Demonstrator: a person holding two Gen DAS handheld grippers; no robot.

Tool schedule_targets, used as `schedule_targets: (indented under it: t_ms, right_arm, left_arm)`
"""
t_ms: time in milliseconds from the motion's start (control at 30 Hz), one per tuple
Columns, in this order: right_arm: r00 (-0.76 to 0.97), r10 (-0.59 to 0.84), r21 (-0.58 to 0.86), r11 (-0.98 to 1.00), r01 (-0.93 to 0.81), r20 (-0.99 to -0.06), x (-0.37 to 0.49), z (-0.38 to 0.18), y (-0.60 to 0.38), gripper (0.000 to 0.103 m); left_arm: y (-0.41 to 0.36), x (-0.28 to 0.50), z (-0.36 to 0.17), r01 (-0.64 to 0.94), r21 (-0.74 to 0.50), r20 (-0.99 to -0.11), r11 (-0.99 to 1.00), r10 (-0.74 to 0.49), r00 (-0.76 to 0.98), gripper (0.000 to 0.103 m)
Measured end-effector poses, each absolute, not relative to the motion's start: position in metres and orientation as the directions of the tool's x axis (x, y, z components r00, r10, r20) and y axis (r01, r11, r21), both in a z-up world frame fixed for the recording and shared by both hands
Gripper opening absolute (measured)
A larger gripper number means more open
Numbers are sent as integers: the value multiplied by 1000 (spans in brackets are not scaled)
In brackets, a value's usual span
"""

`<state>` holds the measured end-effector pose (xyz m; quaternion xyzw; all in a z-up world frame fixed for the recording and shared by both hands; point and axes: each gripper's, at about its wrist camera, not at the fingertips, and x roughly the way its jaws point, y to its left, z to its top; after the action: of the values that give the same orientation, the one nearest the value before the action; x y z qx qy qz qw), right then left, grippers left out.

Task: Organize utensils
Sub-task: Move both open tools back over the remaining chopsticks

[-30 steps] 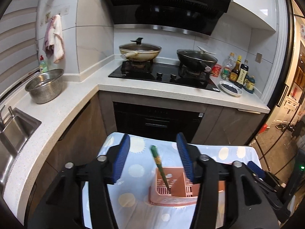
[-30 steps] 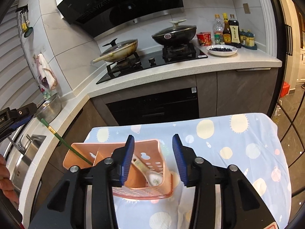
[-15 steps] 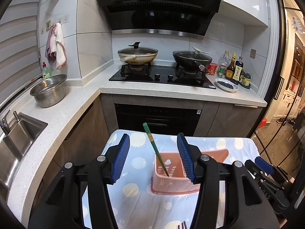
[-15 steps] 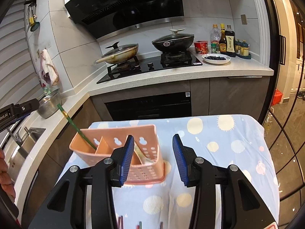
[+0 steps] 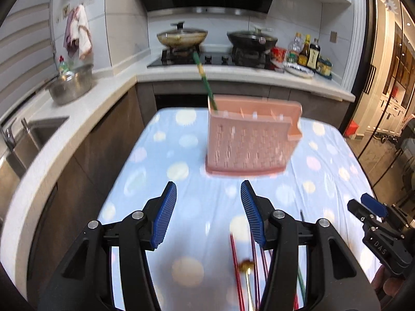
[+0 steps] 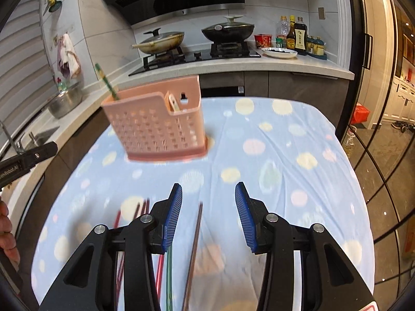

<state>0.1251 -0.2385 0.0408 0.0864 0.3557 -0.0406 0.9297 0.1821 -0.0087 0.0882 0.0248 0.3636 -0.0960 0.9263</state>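
Observation:
A pink perforated utensil holder (image 5: 250,140) (image 6: 155,124) stands on the blue dotted tablecloth (image 5: 197,202). A green chopstick (image 5: 205,83) (image 6: 106,83) leans out of its left compartment and a pale spoon (image 6: 173,102) sits in its right one. Several loose chopsticks, red (image 5: 237,269), green (image 6: 169,274) and brown (image 6: 194,248), lie on the cloth near me, with a gold-ended utensil (image 5: 246,265). My left gripper (image 5: 208,215) is open and empty, back from the holder. My right gripper (image 6: 208,215) is open and empty above the loose chopsticks.
The kitchen counter (image 6: 285,63) runs behind the table with a hob, two lidded pans (image 6: 160,41) and bottles (image 6: 298,36). A steel bowl (image 5: 71,85) and a sink (image 5: 39,134) are on the left. The table's right edge drops to the floor.
Both grippers have pulled back and away from the holder, so it now stands farther ahead. The loose chopsticks on the near cloth have come into view.

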Motion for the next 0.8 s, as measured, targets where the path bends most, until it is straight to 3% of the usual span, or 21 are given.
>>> schedule_targets:
  t_ms: [500,800]
  right_arm:
    - [643,18,150,977,151,-766,30,-32,-218,42]
    - [636,38,181,970,161,-771,7,-43,-213,42]
  left_arm:
    - [6,80,-11,218,-28,-803,976,-152,576,49]
    - [9,45,-29,236,-58,-838,970,-176,516,49]
